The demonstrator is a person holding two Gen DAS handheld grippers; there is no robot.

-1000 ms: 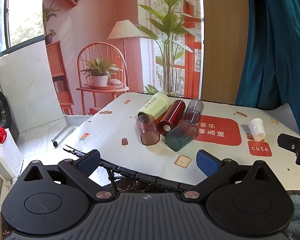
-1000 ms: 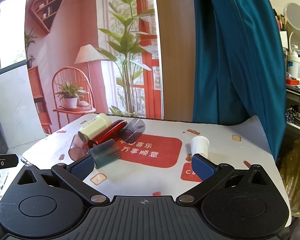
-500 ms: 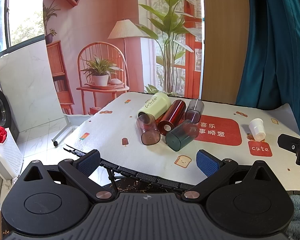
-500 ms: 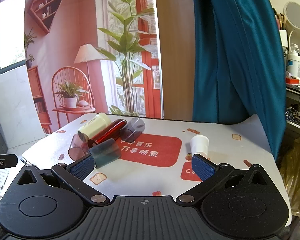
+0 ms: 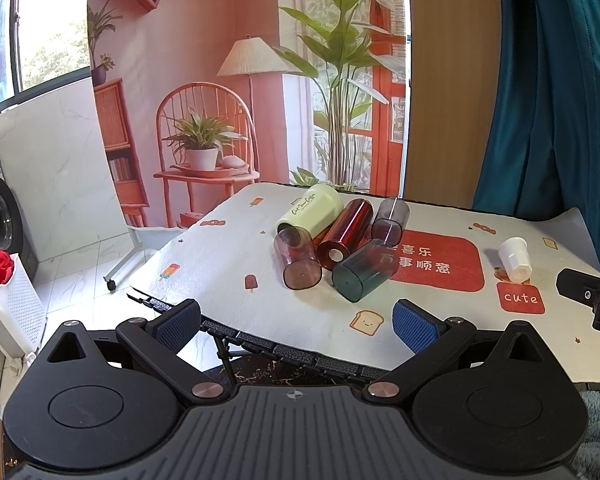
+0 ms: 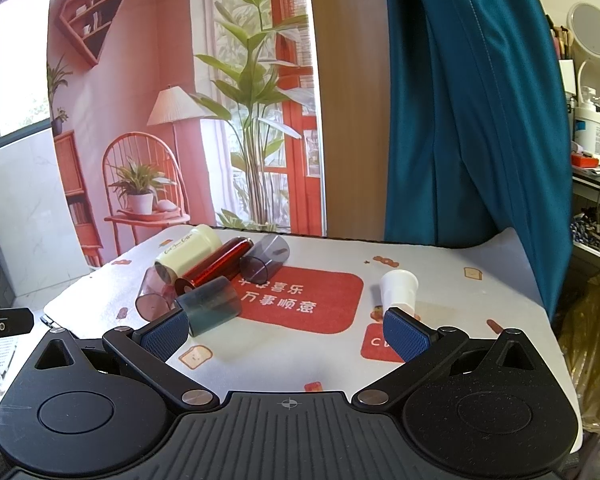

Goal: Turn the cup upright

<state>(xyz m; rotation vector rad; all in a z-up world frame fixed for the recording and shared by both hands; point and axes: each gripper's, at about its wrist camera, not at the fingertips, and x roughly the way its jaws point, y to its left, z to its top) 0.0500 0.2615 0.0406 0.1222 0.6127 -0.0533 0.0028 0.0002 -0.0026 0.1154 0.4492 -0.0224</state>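
Note:
Several cups lie on their sides in a cluster on the table: a pale yellow one [image 5: 310, 210], a red one [image 5: 345, 233], a pink clear one [image 5: 297, 258], a dark green one [image 5: 364, 271] and a grey one [image 5: 389, 221]. A small white cup [image 5: 514, 259] lies apart to the right; in the right wrist view it [image 6: 399, 290] sits just beyond my right finger pad. My left gripper [image 5: 296, 326] is open and empty at the table's near edge. My right gripper [image 6: 286, 332] is open and empty, over the near table.
The table [image 5: 228, 264] has a white patterned cloth with a red panel. A teal curtain [image 6: 472, 120] hangs at the back right. A white basket [image 5: 8, 300] stands on the floor at the left. A cluttered shelf [image 6: 596, 168] is at the far right.

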